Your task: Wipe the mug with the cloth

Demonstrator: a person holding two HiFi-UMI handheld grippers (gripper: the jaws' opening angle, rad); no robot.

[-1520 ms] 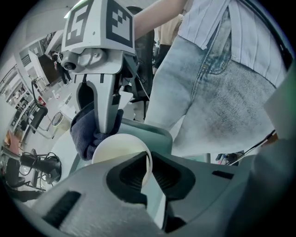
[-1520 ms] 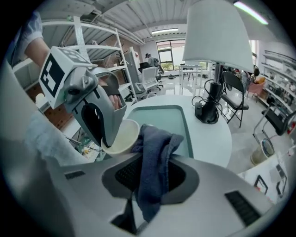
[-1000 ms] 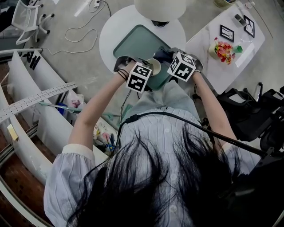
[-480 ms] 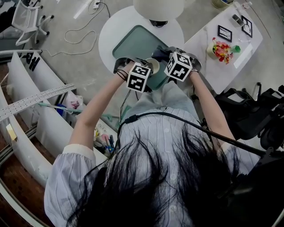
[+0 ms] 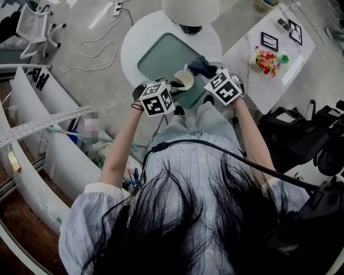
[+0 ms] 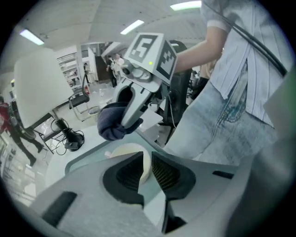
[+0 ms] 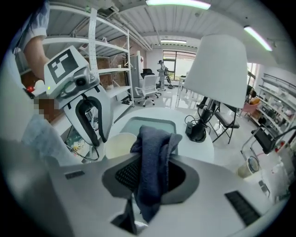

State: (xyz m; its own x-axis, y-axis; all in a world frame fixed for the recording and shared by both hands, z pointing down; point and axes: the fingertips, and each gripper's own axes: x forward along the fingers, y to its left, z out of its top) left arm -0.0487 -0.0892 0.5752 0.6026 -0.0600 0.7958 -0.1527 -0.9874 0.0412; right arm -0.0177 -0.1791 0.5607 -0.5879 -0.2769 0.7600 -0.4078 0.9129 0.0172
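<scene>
**Two hand-held grippers bring a mug and a cloth together over a tray**

From above, both forearms reach forward with the grippers angled toward each other. The left gripper [image 6: 147, 163] is clamped on the wall of a cream mug [image 6: 126, 152] at the near edge of a green tray [image 5: 161, 53]. The right gripper [image 7: 148, 178] pinches a dark blue cloth [image 7: 150, 152] just beside the mug. Only the gripper views show these grips. Beyond is a round white table [image 5: 133, 45] with a white lamp [image 5: 191, 8].
</scene>
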